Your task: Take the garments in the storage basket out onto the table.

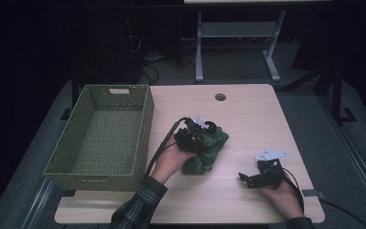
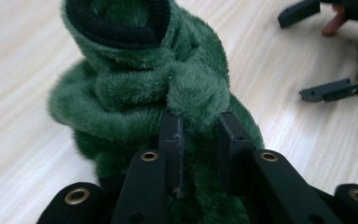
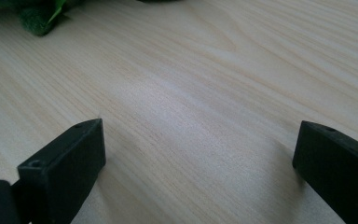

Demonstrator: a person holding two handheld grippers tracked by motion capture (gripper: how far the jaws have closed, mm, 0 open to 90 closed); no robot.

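Now we start at the left hand-held gripper [image 2: 199,135], whose jaws are clamped on a fold of the green plush cloth [image 2: 135,93]; in the left gripper view the fleece bulges up between the two black pads. The cloth lies crumpled in a heap near the middle of the table [image 1: 248,114], and a black ribbed cuff [image 2: 116,25] shows at the top of the heap. In the high view we see the left hand-held gripper [image 1: 198,136] sitting on the cloth's [image 1: 209,152] left edge, the hand beneath it coming up from a plaid sleeve [image 1: 138,205].

Well apart to the right, we find the right hand-held gripper [image 1: 250,179] low over bare wood near the front edge, its jaws standing wide apart with nothing between them; in the right gripper view [image 3: 196,154] a scrap of the green cloth [image 3: 37,16] peeks in at the top left corner. Nothing lies between the two grippers but bare tabletop.

Further out, a green woven basket [image 1: 145,129] stands at the table's left edge, just beside the cloth, and we see nothing in it. A round cable hole [image 1: 220,97] sits near the far edge of the table.
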